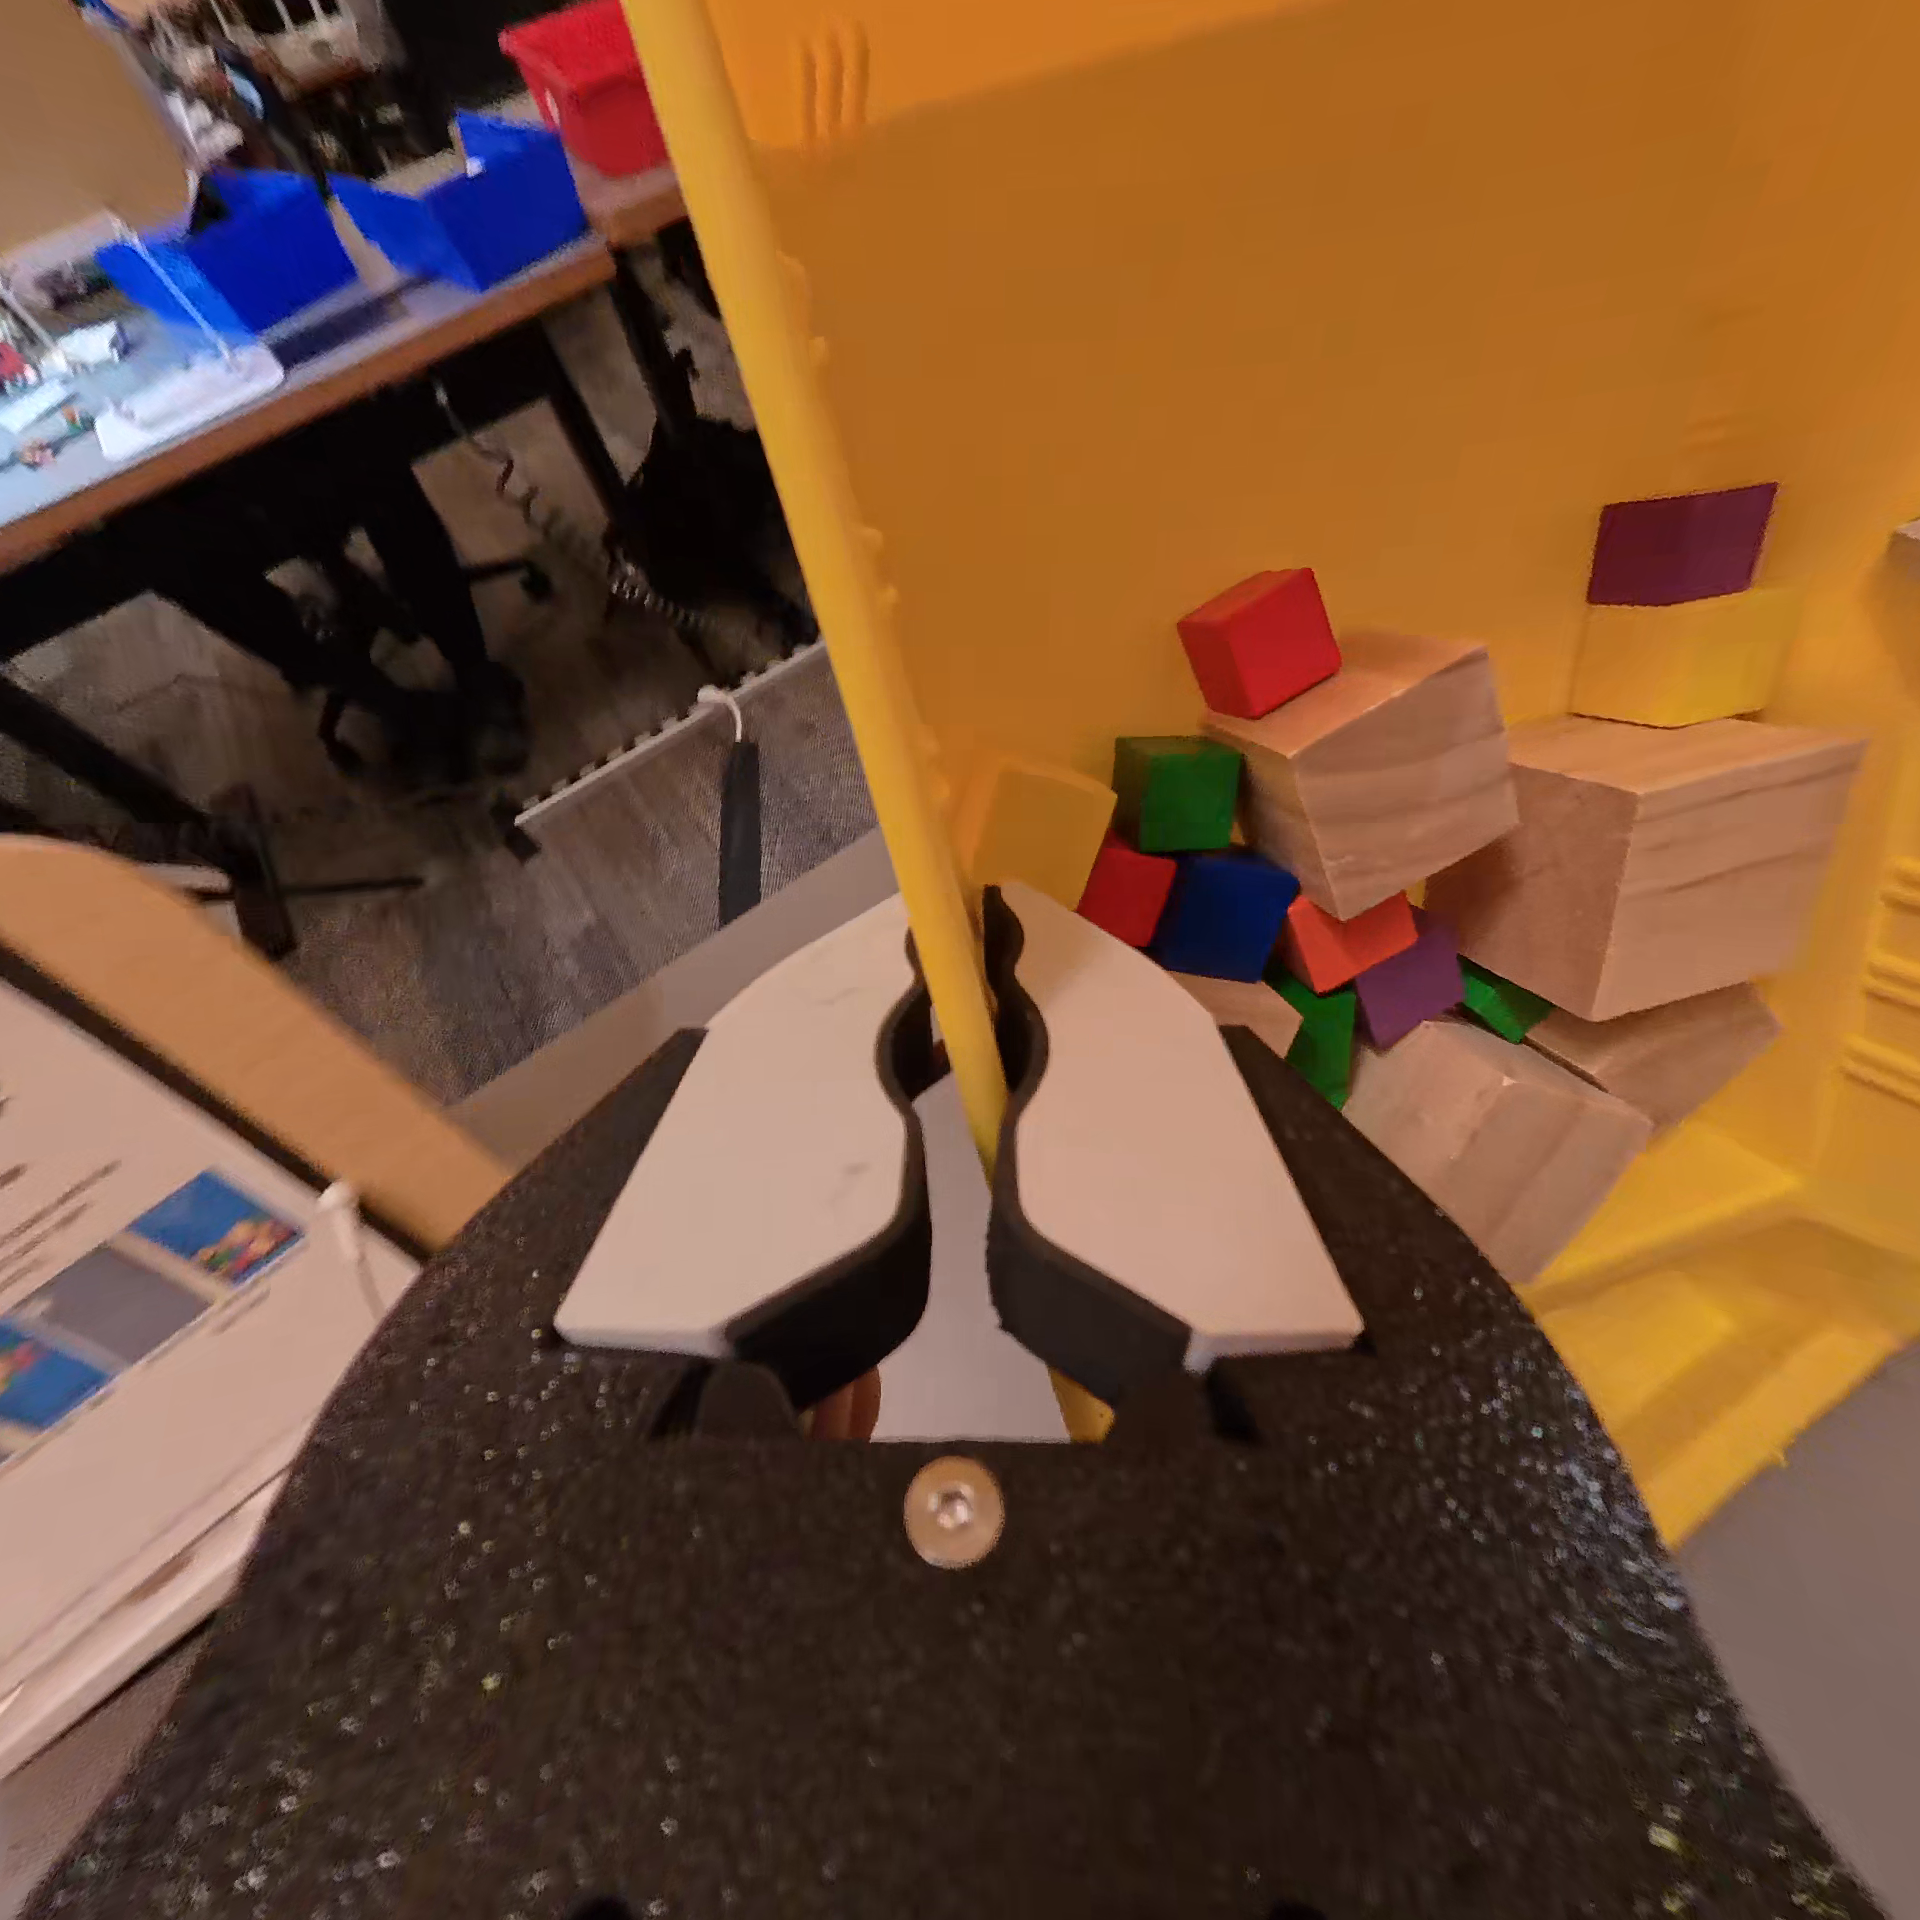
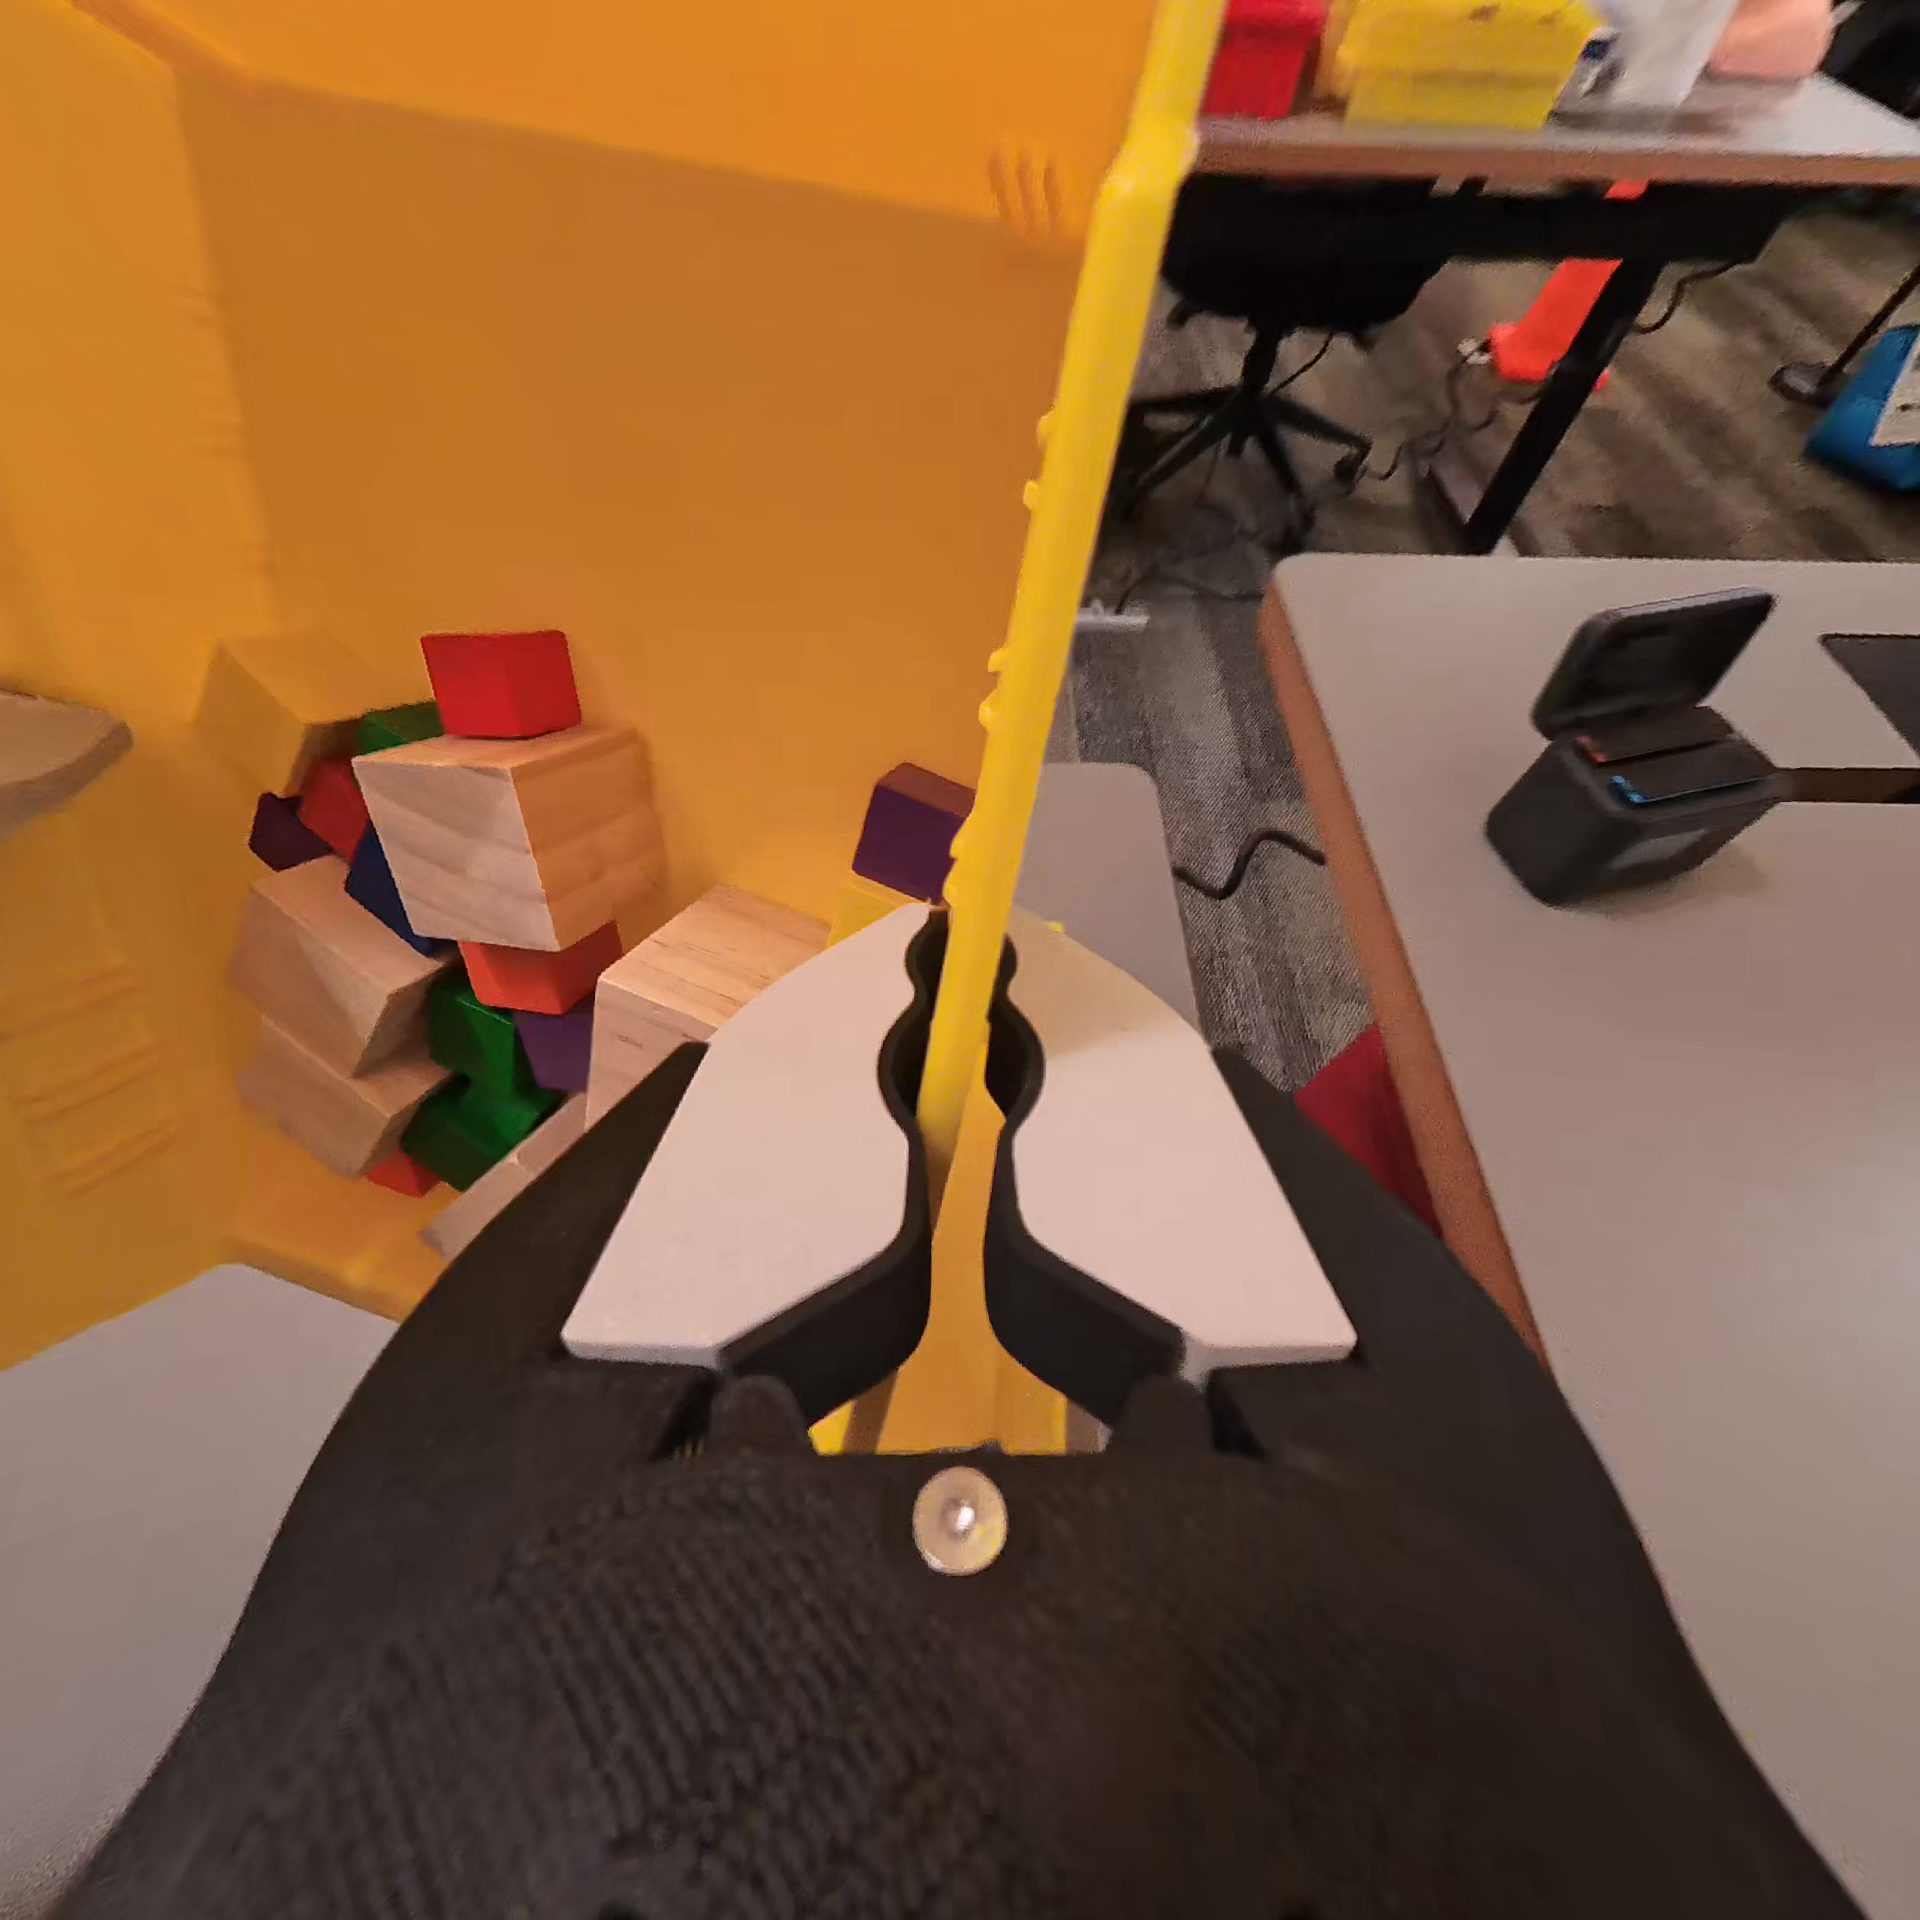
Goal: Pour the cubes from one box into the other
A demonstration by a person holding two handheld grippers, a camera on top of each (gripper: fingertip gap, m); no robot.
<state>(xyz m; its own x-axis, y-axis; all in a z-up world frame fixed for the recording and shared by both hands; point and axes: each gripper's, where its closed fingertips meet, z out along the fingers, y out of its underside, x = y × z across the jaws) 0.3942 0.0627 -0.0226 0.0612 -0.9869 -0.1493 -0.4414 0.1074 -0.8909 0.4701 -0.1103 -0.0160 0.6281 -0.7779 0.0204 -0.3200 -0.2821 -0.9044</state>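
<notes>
**At both side walls: yellow box held tipped, cubes piled within**

Nearest, left claw (image 1: 961,1039): fingers narrow, pinching the left wall of the yellow box (image 1: 1299,364). Right claw (image 2: 961,1039): same narrow grip on the opposite wall (image 2: 1049,623). Box raised above the grey table (image 2: 1714,1195) and tilted, its inside facing both cameras. Contents: large plain wooden cubes (image 1: 1382,769) and small painted cubes (image 1: 1259,642) in red, green, blue, purple, orange and yellow, heaped in the lowest corner. Several lower cubes partly covered by others or by the claws. Box top edge cut off. Receiving box not made out. Beyond: blurred blue bins (image 1: 260,249).
</notes>
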